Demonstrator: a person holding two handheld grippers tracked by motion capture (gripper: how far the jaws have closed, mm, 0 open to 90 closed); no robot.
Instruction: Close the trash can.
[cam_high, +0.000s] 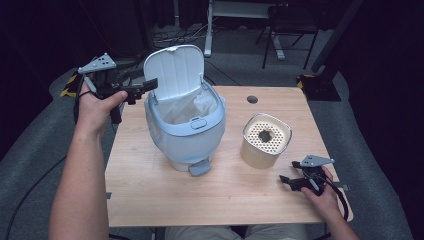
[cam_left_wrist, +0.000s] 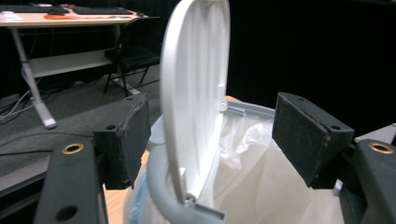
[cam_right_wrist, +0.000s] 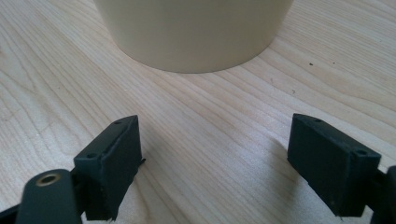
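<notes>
The raised lid (cam_high: 175, 70) of the pale blue pedal bin (cam_high: 187, 132) stands upright in the upper middle of the high view, its long axis running bottom to top of the frame, hinged at the bin's back rim. The left hand-held gripper (cam_high: 150, 85) sits at the lid's left edge, reaching in from the upper left of that frame. In the left gripper view the lid (cam_left_wrist: 196, 88) shows edge-on between the two pads (cam_left_wrist: 123, 140), a gap on each side: the jaws stand wide and grip nothing, straddling the thin lid with the white bag liner (cam_left_wrist: 261, 177) below right. The right hand-held gripper (cam_high: 286, 181) rests low on the desk (cam_high: 150, 190) at lower right, jaws open and empty, pointing at the cream perforated canister (cam_high: 266, 141). The left hand is much nearer the lid.
</notes>
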